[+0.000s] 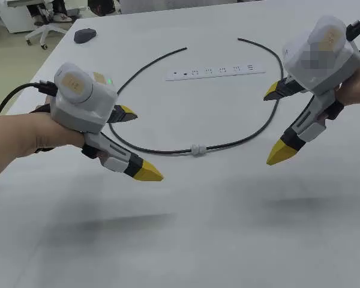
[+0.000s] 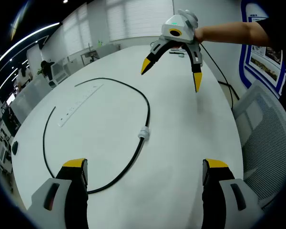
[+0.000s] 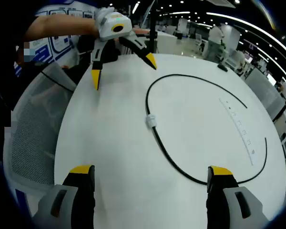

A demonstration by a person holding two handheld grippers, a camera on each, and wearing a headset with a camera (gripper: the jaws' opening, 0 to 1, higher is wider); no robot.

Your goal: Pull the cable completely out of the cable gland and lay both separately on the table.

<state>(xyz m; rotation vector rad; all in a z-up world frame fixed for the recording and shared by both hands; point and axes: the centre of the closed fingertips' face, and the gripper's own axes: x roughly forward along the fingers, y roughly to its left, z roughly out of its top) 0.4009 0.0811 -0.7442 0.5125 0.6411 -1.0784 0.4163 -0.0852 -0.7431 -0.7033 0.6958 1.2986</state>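
The black cable [image 1: 162, 152] lies in a wide open loop on the white bench [image 1: 216, 228]. The small white cable gland [image 1: 196, 149] is threaded onto it at the near bottom of the loop, so the two are not yet separated. A white power strip [image 1: 216, 72] lies inside the far part of the loop, apart from the cable.

The left hand-held gripper [image 1: 139, 144] hovers above the bench to the left of the gland with its jaws wide apart and holding nothing. The right hand-held gripper [image 1: 276, 123] hovers to the right, also spread and empty. The gland lies between them.

The cable looks thin, light and limp. It will probably trail and swing rather than hold its shape, and its smooth jacket may slip in a loose pinch. The gland looks like a small, hard plastic piece that is easy to knock aside or have squirt out of the jaws. A sensible hold would be one hand-held gripper squarely across the gland body and the other on the cable just beside it. The pull should run along the cable's own line, and the grip may need resetting until the free end clears.
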